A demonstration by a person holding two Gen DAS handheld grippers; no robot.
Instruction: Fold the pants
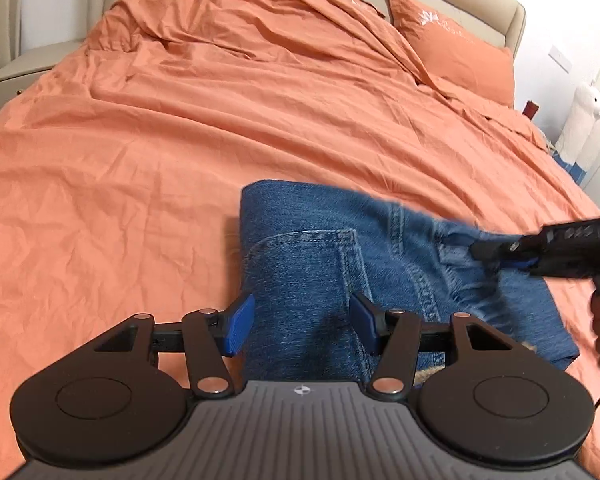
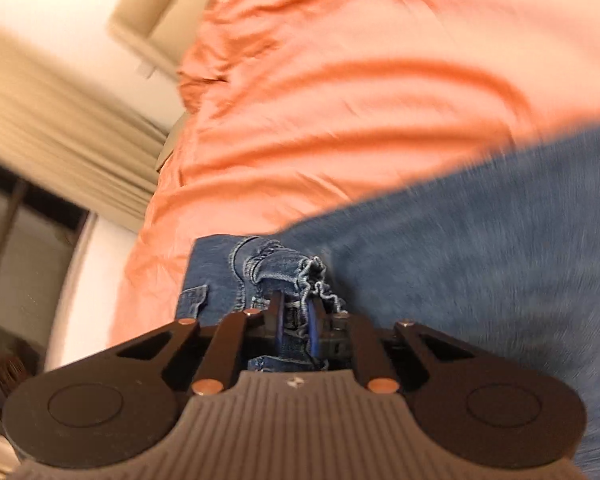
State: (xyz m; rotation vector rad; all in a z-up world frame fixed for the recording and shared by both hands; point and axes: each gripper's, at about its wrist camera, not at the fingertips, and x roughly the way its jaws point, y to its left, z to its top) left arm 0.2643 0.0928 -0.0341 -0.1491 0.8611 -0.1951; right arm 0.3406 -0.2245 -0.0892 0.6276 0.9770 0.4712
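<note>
Soft, heavy jeans [image 1: 312, 264] on bed [image 1: 140, 160]: frayed hem is pinched by right gripper [image 2: 294, 314]; left gripper [image 1: 302, 322] is held spread, empty; thick seams are best gripped

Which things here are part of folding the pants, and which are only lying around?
Part of the job:
- blue denim jeans, partly folded
- right claw, shut on the jeans' frayed edge
- left claw, open over the jeans

Only lying around:
- orange pillow
- white plush toy
- orange bedsheet

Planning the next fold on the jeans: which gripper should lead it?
Right. The right gripper is already shut on the jeans at a frayed hem; the left gripper hangs open over them, gripping nothing.
</note>
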